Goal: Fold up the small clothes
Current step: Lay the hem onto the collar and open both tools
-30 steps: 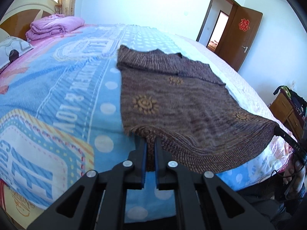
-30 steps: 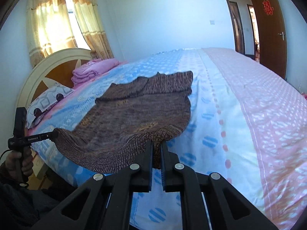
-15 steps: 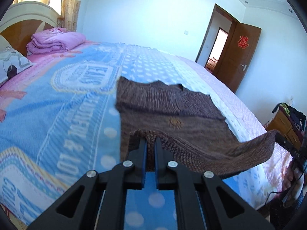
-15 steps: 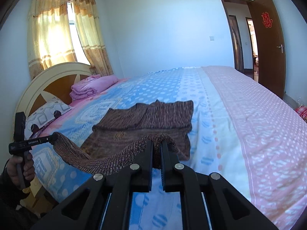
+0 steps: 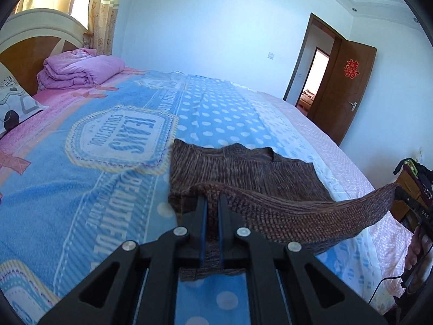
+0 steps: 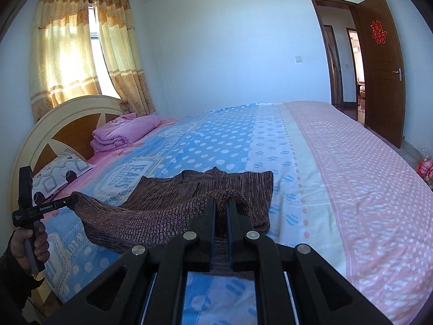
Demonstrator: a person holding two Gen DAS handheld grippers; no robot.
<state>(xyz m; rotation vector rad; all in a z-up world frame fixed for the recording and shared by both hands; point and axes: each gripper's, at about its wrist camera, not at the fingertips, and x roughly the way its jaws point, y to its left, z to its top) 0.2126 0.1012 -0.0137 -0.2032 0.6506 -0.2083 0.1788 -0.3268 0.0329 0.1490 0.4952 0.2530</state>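
Left wrist view: left gripper [image 5: 212, 203] and right gripper [image 6: 221, 205] each pinch the brown sweater's [image 5: 243, 168] hem, lifted mid-fold; next, lay it toward the collar.

This is a bedroom in a home. A wide bed [image 6: 351, 178] with a blue and pink patterned cover fills the lower frame; its curved wooden headboard [image 6: 67, 124] stands at left with a pillow [image 6: 58, 174] and folded pink quilt [image 6: 121, 132]. Yellow curtains [image 6: 81, 62] hang upper left, a brown wooden door [image 6: 384, 81] stands open upper right.
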